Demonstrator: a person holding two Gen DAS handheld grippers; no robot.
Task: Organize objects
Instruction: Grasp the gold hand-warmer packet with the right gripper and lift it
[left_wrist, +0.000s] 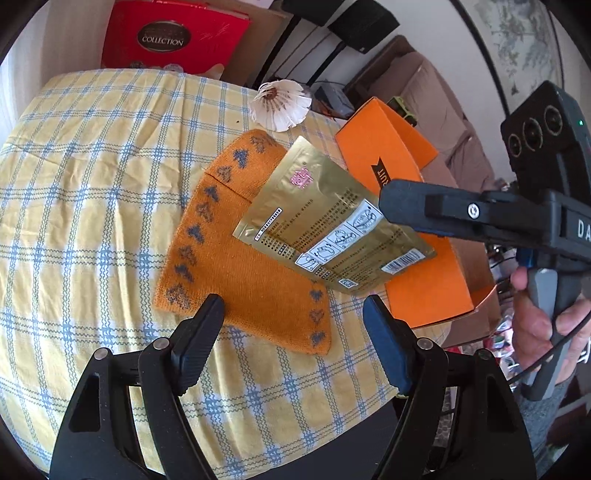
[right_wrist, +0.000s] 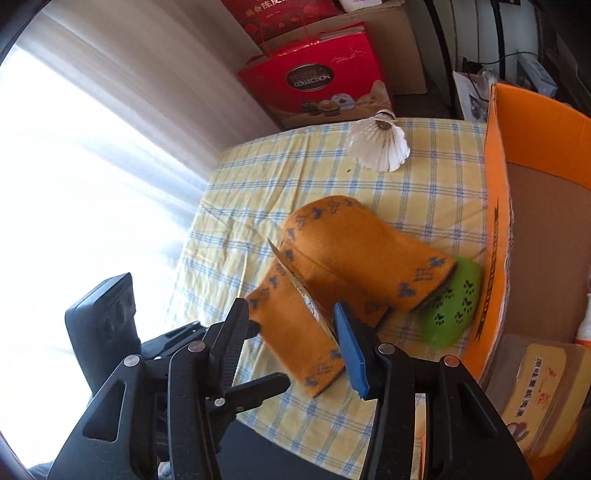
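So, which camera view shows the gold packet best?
The left wrist view. There the gold packet shows its whole printed face, held up over the orange sock by the right gripper. The right wrist view shows only its thin edge between that gripper's fingers.

The left wrist camera sits just behind the left claw (left_wrist: 293, 306) and looks steeply down, close over the orange knitted cloth (left_wrist: 236, 236) on the checked table (left_wrist: 92, 177). The right wrist camera rides behind the right claw (right_wrist: 291, 325), tilted down at the same cloth (right_wrist: 354, 243) from the opposite side. Both views share the cloth, the shuttlecock (left_wrist: 280, 105) beyond it, the orange box (left_wrist: 391, 155) beside it and the red bag (left_wrist: 173, 37) behind the table.
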